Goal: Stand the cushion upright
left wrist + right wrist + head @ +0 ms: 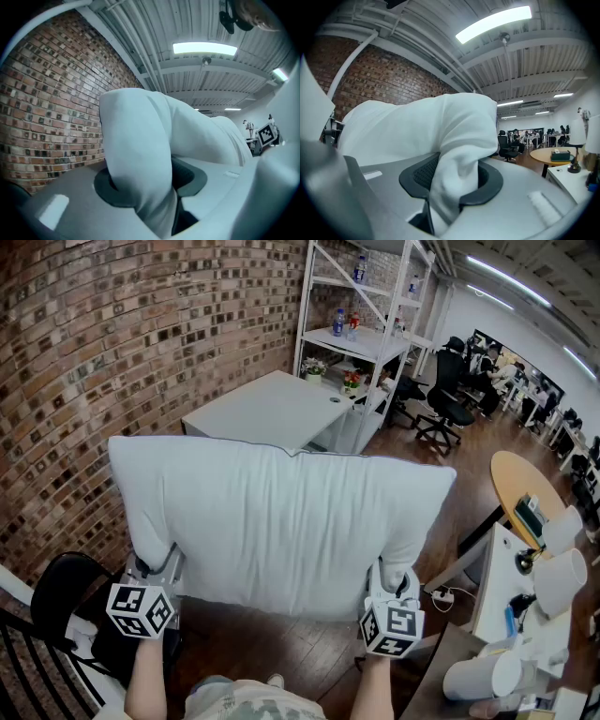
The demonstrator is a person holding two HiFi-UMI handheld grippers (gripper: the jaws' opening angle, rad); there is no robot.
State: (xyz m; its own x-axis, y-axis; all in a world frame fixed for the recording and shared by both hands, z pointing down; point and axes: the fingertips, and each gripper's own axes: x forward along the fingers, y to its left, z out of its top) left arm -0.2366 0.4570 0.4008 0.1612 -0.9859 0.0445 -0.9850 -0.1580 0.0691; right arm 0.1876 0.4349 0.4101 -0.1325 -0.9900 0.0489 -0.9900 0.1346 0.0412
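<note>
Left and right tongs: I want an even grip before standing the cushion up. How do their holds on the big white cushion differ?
The left tongs clamp the big white fabric cushion at its lower left corner, the right tongs at its lower right. The left tongs pinch a thick rounded bulge, the right tongs a thinner creased fold. Both hold it in the air by its bottom edge.

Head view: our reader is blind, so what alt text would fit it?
A white cushion is held up by the left gripper and right gripper, each shut on a lower corner. Behind it are a brick wall, a table and a shelf.
</note>
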